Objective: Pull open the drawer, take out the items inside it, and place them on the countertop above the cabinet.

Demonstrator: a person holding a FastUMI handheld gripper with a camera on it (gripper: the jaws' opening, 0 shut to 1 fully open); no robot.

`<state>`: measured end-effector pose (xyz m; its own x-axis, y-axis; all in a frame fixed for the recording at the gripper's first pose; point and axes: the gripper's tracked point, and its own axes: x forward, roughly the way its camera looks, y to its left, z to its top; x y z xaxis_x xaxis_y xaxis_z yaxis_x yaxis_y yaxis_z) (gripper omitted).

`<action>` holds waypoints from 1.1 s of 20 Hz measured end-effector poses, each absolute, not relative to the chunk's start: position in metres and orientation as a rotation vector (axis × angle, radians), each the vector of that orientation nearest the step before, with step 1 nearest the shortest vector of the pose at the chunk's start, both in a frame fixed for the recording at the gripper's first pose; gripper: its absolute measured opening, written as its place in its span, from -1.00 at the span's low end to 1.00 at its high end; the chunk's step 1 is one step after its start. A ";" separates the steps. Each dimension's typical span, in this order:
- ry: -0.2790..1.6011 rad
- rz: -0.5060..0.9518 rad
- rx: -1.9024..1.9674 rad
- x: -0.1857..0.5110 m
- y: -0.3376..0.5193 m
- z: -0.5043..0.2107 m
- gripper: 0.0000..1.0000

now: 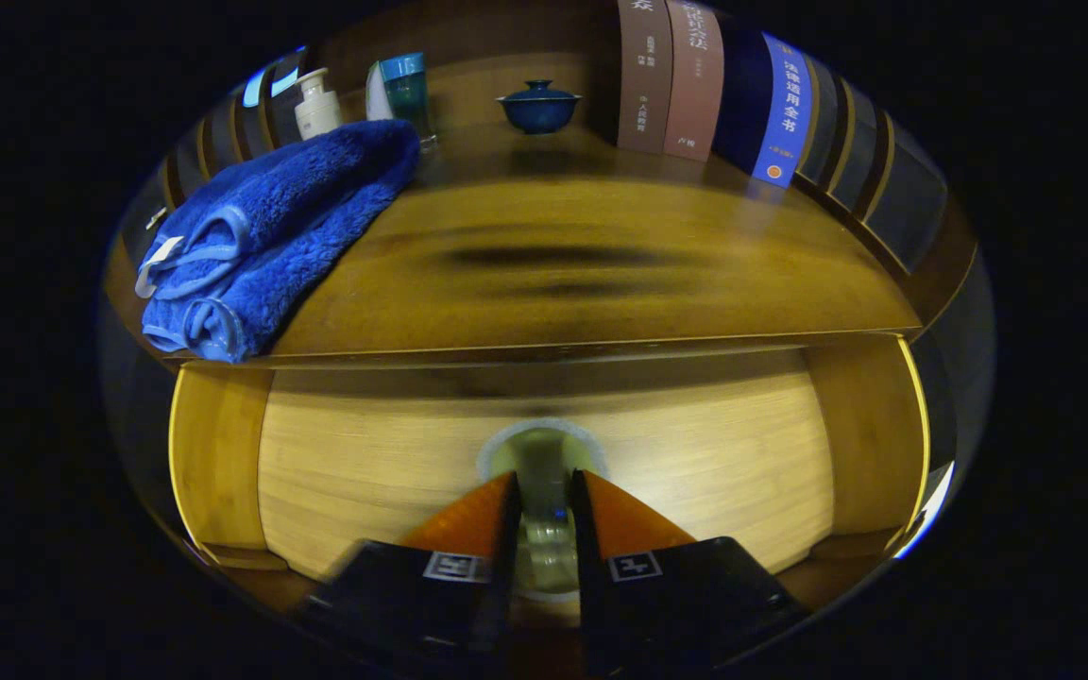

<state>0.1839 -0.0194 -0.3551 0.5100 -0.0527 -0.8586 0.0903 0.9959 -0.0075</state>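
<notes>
In the gripper view, the claw [544, 491] points straight at the drawer [695, 453], a pale wood-grain front panel under the counter [601, 274]. The drawer front runs long from side to side, faces the camera squarely, and sits flush between the cabinet's side panels, so it looks closed. In the middle of the front is a round knob [542, 449], a pale ring with a clear or glassy centre. The two fingers stand close together on either side of the knob's stem with only a narrow gap between them; they seem to clasp it, though actual contact of both fingers is hard to confirm. Each finger carries a small square black-and-white marker near its base.

Above, on the brown wooden counter, a folded blue towel [270, 236] lies at the left with a white tag at its near end. Behind it stand a white pump bottle [317, 104] and a teal container [404, 90]; any print on them is too small to read. A dark blue lidded bowl [538, 106] sits at the back centre. To the right, books [695, 80] stand upright in a row, spines outward with vertical Chinese characters; one dark blue spine has a bright blue strip with white characters, too distorted to read with certainty.
</notes>
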 end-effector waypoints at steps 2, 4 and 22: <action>1.039 -0.076 0.007 0.187 -0.018 -0.363 -0.62; 1.019 -0.055 0.020 0.187 -0.012 -0.358 -0.62; 0.708 -0.051 0.005 0.196 -0.012 -0.193 -0.62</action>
